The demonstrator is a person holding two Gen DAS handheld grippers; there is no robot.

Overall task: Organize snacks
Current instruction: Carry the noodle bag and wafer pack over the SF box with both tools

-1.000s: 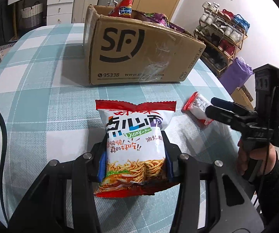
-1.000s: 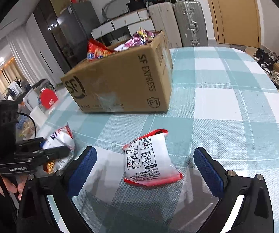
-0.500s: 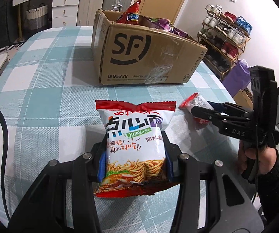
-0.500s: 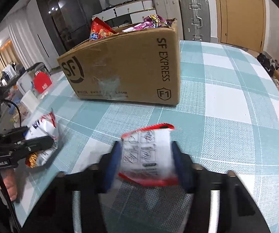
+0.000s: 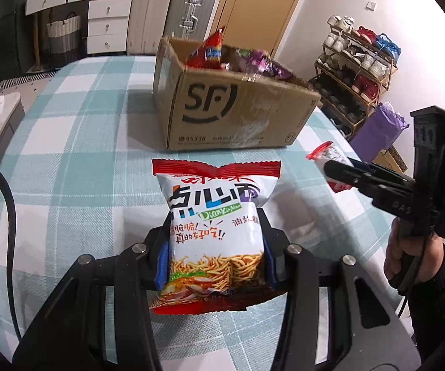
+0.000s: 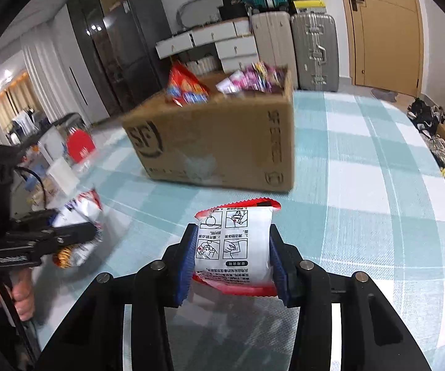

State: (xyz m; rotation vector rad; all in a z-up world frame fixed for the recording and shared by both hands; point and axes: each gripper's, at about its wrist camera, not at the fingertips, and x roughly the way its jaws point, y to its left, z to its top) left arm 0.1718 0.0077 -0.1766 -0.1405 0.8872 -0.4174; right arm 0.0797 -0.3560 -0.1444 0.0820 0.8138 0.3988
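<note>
Noodle snack bag (image 5: 214, 232) and small packet (image 6: 234, 247), each clamped in a hand-held gripper.

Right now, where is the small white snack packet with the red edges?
In the right wrist view, the small packet sits low centre, clamped between the right gripper fingers, in front of the cardboard box.

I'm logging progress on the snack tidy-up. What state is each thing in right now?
Left gripper: shut on the noodle snack bag.
Noodle snack bag: sealed, held by its sides.
Right gripper: shut on the small white packet.
Small white packet: sealed, clamped between the blue pads.
Cardboard box: open at the top, on the checked tablecloth, snack packs inside.
Door: closed.
</note>
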